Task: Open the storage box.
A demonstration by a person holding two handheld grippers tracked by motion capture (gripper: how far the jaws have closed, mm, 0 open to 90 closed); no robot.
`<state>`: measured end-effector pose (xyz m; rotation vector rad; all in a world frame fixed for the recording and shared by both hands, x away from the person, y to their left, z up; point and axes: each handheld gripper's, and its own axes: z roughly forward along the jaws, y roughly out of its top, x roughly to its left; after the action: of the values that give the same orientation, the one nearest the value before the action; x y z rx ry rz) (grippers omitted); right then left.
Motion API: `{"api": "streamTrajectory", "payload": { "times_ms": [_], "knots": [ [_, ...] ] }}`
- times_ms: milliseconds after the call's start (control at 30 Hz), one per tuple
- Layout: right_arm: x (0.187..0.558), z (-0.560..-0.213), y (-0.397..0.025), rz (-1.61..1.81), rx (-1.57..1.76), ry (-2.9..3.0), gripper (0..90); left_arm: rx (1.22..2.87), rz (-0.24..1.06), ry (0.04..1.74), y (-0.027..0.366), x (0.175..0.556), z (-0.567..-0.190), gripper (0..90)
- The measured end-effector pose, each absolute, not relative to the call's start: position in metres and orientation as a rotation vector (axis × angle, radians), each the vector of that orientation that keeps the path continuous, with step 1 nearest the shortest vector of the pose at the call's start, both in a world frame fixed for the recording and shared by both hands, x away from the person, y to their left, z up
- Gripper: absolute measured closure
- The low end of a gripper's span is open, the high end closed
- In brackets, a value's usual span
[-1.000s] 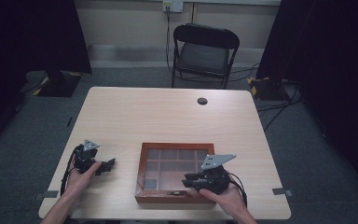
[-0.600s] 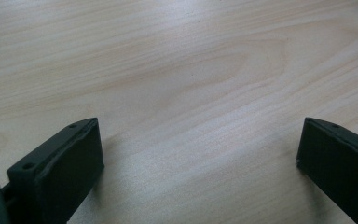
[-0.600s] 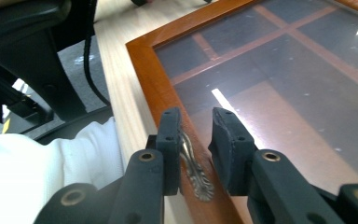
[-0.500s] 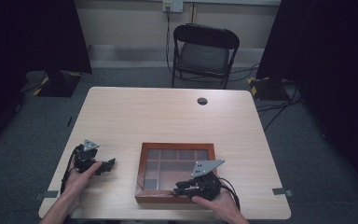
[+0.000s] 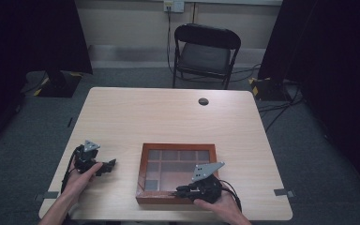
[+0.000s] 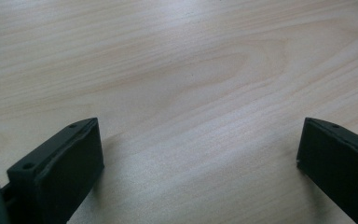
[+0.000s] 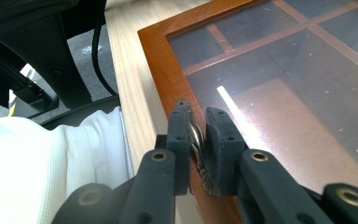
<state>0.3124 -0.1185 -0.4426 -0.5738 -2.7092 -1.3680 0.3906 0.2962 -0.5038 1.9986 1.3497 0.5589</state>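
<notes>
Worktop (image 5: pixel 168 117) of pale wood lies in front of you, and your left gripper (image 5: pixel 104 166) rests on it near the left edge, well apart from the box. In the left gripper view its two black fingers (image 6: pixel 60 168) stand wide open with only bare wood between them, so they hold nothing. Next, to the right, sits the wooden box (image 5: pixel 143 173), flat on the worktop near your edge, with a glass lid (image 5: pixel 180 166) closed over it. Through the glass you can see dividers that split the inside into little rooms. The rooms look empty, but the glass is dark and shiny, so you cannot be sure. Your right gripper (image 5: pixel 183 190) is at the near edge of the box, and it is the nearer one by far. In the right gripper view its fingers (image 7: pixel 179 140) are almost fully closed on a small metal handle (image 7: pixel 196 140) fixed to the front rail of the lid. The handle runs along that front edge, and the fingers pinch it from both sides. The far edge of the box is most likely where the lid turns, though no hinge shows, so the lift would need to go up and away from you. Your white sleeve (image 7: pixel 42 172) is just beside the box edge.
</notes>
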Motion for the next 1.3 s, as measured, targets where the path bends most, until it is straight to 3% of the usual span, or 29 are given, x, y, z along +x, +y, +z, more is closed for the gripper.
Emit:
{"api": "streamTrajectory", "payload": {
  "times_ms": [667,900,1033,1300],
  "knots": [
    [0.315,-0.439,-0.122,-1.342,-0.523,-2.739,81.8,2.010,0.551,1.357,0.296,0.388,-0.502,0.6],
    [0.316,-0.436,-0.123,-1.352,-0.522,-2.731,81.9,2.002,0.557,1.365,0.298,0.387,-0.500,7.1],
    [0.316,-0.432,-0.124,-1.369,-0.522,-2.720,82.0,1.991,0.547,1.352,0.297,0.386,-0.499,15.6],
    [0.318,-0.425,-0.125,-1.385,-0.515,-2.713,82.2,2.009,0.512,1.319,0.294,0.385,-0.496,15.7]
  ]
}}
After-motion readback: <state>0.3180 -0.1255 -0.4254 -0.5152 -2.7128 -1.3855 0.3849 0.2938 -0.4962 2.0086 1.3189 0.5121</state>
